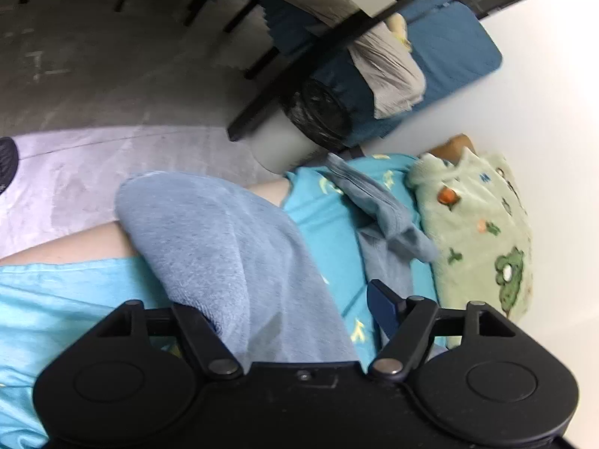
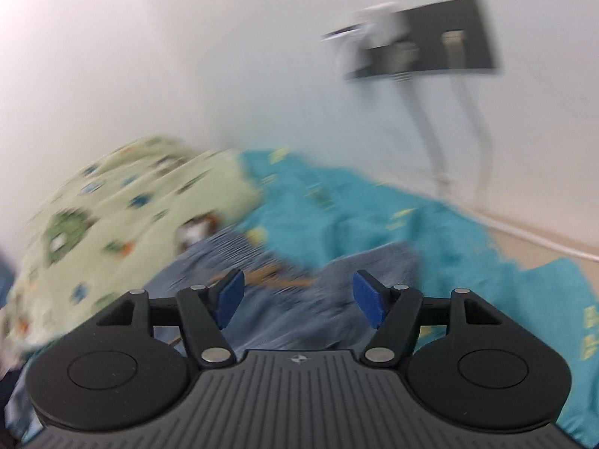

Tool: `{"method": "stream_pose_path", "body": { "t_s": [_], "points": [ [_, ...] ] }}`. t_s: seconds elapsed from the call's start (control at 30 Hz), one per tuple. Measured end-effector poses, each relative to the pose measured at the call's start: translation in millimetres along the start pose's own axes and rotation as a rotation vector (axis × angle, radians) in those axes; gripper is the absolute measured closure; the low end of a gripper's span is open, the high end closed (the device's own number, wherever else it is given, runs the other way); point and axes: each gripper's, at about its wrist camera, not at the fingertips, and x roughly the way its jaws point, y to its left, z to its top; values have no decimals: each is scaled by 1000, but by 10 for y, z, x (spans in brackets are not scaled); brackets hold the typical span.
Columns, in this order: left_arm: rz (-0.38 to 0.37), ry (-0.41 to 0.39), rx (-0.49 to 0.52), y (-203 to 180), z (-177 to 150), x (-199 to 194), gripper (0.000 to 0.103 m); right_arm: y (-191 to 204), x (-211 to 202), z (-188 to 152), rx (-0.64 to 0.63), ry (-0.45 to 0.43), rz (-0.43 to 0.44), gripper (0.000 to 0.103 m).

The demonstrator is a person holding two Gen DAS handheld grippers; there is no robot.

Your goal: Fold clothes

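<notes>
The grey-blue garment (image 1: 232, 254) is bunched on our teal sheet (image 1: 325, 217), draping over the left gripper (image 1: 295, 321) so one pad is buried; the fingers sit wide apart around the cloth, not pinching it as far as we can see. Our right gripper (image 2: 297, 299) hangs over the same garment (image 2: 292, 318) with fingers spread and nothing between them. A green cartoon blanket (image 1: 483, 232) sits at 3 o'clock against the white wall (image 1: 554, 112).

Bright, even indoor light, soft shadows. The right wrist view is heavily motion-blurred; the left only slightly. Fisheye bending curves both pictures' edges.
</notes>
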Motion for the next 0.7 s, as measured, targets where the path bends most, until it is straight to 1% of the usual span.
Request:
{"method": "stream_pose_path", "body": {
  "t_s": [0.1,0.17,0.3,0.4,0.53,0.63,0.7],
  "points": [
    [-4,22,-13,-85,40,5,33,349,-71,-162,-57,42,87,36],
    [-3,34,-32,-121,99,-19,33,554,-130,-326,-84,74,143,36],
    [17,25,-71,-36,257,-71,33,854,-110,-627,-154,136,226,36],
    [54,23,-116,123,428,-80,33,1018,61,-780,-205,179,254,36],
    [124,30,-170,375,661,-130,34,1145,306,-912,-235,207,262,36],
    [128,29,-175,386,732,-160,34,1231,444,-998,-238,227,268,36],
    [134,21,-162,276,718,-201,34,1277,489,-1053,-252,232,281,36]
  ]
}}
